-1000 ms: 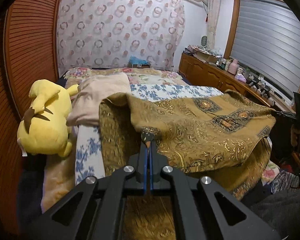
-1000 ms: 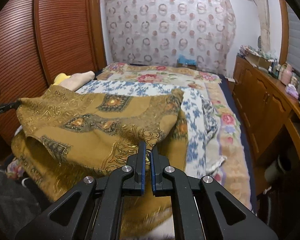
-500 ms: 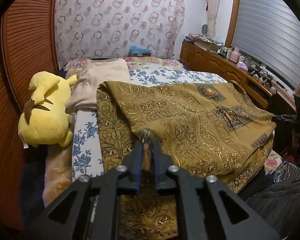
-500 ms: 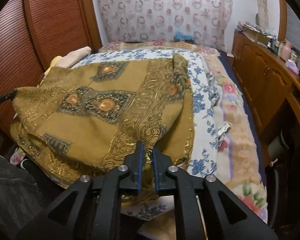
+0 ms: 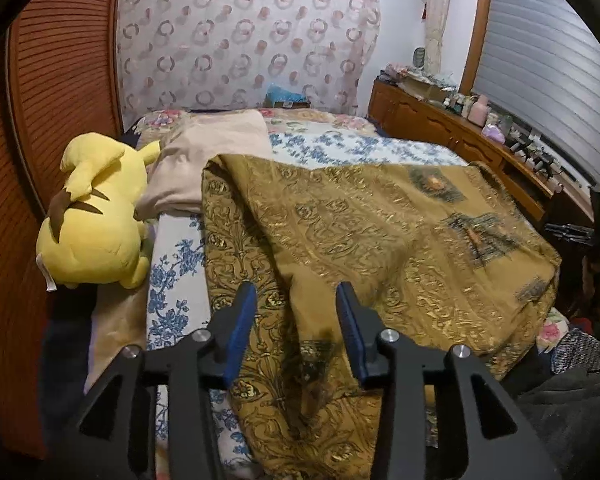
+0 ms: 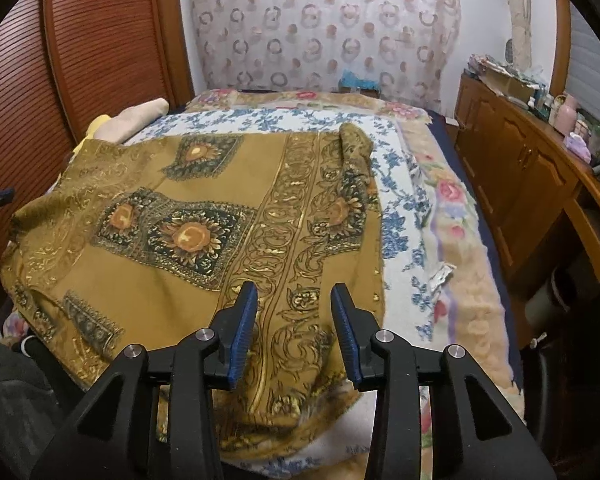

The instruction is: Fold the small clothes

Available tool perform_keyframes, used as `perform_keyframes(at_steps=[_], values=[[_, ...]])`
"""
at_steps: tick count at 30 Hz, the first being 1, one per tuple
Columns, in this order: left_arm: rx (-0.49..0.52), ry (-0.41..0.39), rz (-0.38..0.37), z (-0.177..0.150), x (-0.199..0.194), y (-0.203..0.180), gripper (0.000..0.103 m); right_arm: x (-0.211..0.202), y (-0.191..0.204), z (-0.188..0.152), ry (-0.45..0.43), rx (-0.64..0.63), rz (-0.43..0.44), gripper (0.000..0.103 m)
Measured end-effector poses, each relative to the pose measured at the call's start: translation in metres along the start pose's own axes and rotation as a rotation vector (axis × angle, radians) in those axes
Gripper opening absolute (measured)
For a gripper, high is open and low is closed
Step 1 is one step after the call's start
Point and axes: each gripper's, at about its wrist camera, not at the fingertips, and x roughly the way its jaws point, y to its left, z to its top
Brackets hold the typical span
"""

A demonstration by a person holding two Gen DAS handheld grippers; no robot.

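On the bed (image 6: 456, 240), a mustard-gold patterned cloth (image 6: 204, 248) lies folded over, covering most of the near half of the mattress. It rests on a white sheet with blue flowers (image 6: 396, 216), and its near edge hangs a little over the foot of the bed. The cloth carries dark medallions with orange flowers and a wide ornamental border that runs toward the camera in the right wrist view.

The left gripper (image 5: 296, 332) hovers just above the near left part of the cloth (image 5: 380, 240), with its blue-padded fingers (image 5: 240, 328) spread wide and nothing between them. A loose fold of the cloth lies below the gap; whether the pads touch it, I cannot tell. The right gripper (image 6: 294, 332) is likewise spread wide over the near right corner of the cloth, above the ornamental border, and it holds nothing.

In the left wrist view, a yellow plush toy (image 5: 96, 220) lies at the left side of the bed, close to a beige pillow (image 5: 216, 160), which touches the far left corner of the cloth. A brown slatted wardrobe door (image 5: 60, 100) stands to the left. Behind the bed hangs a curtain with ring pattern (image 6: 324, 24). On the right, a wooden cabinet (image 6: 512, 160) carries many small items.
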Motion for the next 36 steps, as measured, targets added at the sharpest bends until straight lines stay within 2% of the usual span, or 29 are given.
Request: perform_keyframes(at_steps=[6,8,14,21,24,27,29,36], values=[[0.001,0.038,0.009,0.01,0.032,0.006,0.043,0.017,-0.006,0.022,-0.016,-0.014,-0.024,0.039],[0.0,0.038,0.011,0.017,0.039,0.008,0.043,0.024,-0.01,0.04,-0.032,-0.016,-0.033,0.042],[0.007,0.039,0.012,0.039,0.063,0.007,0.043,0.058,-0.031,0.1,-0.047,-0.016,-0.056,0.042],[0.018,0.063,0.025,0.057,0.091,0.011,0.043,0.108,-0.06,0.152,-0.007,0.061,-0.07,0.04],[0.018,0.079,0.033,0.059,0.101,0.012,0.043,0.126,-0.068,0.162,0.027,0.089,-0.069,0.038],[0.015,0.1,0.028,0.056,0.112,0.013,0.043,0.142,-0.07,0.167,0.071,0.102,-0.05,0.028],[0.019,0.114,0.031,0.053,0.117,0.012,0.043,0.146,-0.068,0.168,0.083,0.096,-0.027,0.012],[0.019,0.134,0.039,0.046,0.13,0.01,0.043,0.135,-0.067,0.169,0.053,0.076,-0.018,0.001]])
